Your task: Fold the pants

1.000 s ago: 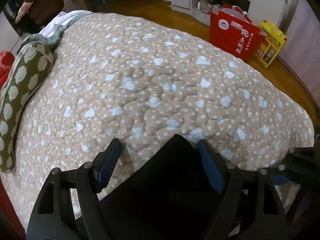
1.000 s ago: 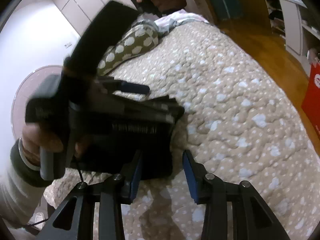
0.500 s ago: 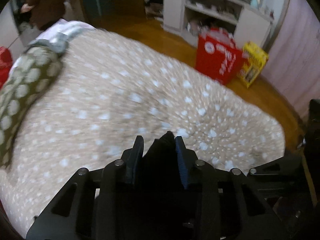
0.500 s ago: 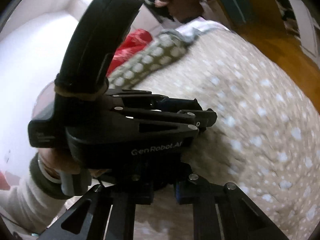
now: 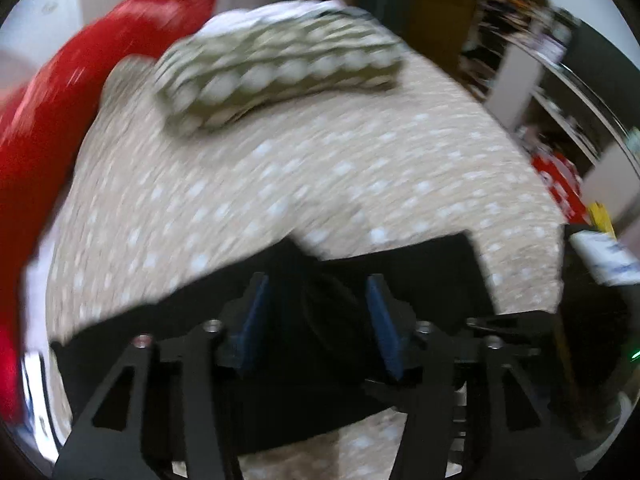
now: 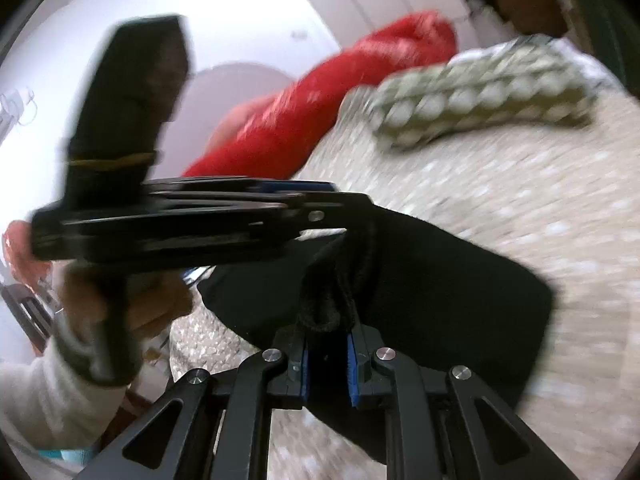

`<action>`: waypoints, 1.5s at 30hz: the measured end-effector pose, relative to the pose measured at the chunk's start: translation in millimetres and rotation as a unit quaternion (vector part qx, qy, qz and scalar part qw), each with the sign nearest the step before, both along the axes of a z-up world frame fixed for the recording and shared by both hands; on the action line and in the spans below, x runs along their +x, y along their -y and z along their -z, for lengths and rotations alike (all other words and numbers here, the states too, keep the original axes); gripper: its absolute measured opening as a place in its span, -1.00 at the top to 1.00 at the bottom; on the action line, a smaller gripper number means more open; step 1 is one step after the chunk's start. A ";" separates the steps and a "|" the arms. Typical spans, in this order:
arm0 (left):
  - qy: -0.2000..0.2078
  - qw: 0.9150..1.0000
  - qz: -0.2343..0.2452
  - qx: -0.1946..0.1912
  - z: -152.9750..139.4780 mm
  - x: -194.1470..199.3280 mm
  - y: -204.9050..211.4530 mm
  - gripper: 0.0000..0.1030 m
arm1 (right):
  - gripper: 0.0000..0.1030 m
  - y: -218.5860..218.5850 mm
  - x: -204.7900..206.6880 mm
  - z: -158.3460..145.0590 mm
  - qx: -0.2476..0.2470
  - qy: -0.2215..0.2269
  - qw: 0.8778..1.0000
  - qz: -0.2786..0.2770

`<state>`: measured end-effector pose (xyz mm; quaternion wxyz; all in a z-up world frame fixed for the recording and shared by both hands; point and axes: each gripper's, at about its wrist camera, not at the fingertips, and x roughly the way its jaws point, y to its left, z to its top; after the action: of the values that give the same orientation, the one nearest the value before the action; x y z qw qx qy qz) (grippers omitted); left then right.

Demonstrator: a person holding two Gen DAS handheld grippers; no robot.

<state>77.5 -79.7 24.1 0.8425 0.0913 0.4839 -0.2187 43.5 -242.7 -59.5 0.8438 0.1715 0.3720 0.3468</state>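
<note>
- The right claw (image 6: 326, 354) is clenched on a bunched ridge of the black pants (image 6: 432, 276); the cloth fills the narrow gap between its blue pads (image 6: 351, 364). Its jaws have just been easing slightly wider, with the cloth between them.
- The left claw (image 5: 318, 320) has its blue pads (image 5: 253, 320) standing apart, with a raised fold of the pants (image 5: 320, 344) between them. The blur hides whether the pads press on the cloth, so I cannot tell if it grips. Its jaws have just been opening.
- In the right wrist view the left claw (image 6: 316, 200) shows side-on at the left, its tips at the top of the raised fold. A hand (image 6: 120, 304) in a pale sleeve (image 6: 48, 404) holds its handle.
- The pants lie at the near edge of the bed (image 5: 280, 168), partly lifted between the two claws. Their flat part spreads to the right over the beige, white-dotted quilt (image 6: 520, 208).
- A green pillow (image 5: 280, 76) with pale round spots lies near the bed's far edge.
- A red cover (image 5: 68, 104) lies along the bed's left side, against a white wall (image 6: 248, 16).
- Shelves (image 5: 560, 92) stand beyond the bed's right side, blurred.
</note>
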 end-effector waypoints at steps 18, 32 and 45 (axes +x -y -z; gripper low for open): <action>-0.066 0.996 -0.021 -0.055 58.3 -17.0 15.9 0.05 | 0.47 53.3 8.7 4.2 -0.155 -0.021 0.984 0.083; -0.031 0.997 -0.057 -0.049 47.6 -21.4 -23.7 0.71 | 0.48 20.2 5.5 -19.8 -0.166 0.000 0.985 0.042; -0.014 0.997 -0.067 -0.026 57.8 -21.5 -15.1 0.71 | 0.47 10.4 -8.5 -19.5 -0.221 -0.002 0.975 0.015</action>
<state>55.9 -64.6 -33.8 0.8504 0.0336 0.4946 -0.1760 35.0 -253.1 -40.0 0.8652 -0.0133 0.4384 0.2432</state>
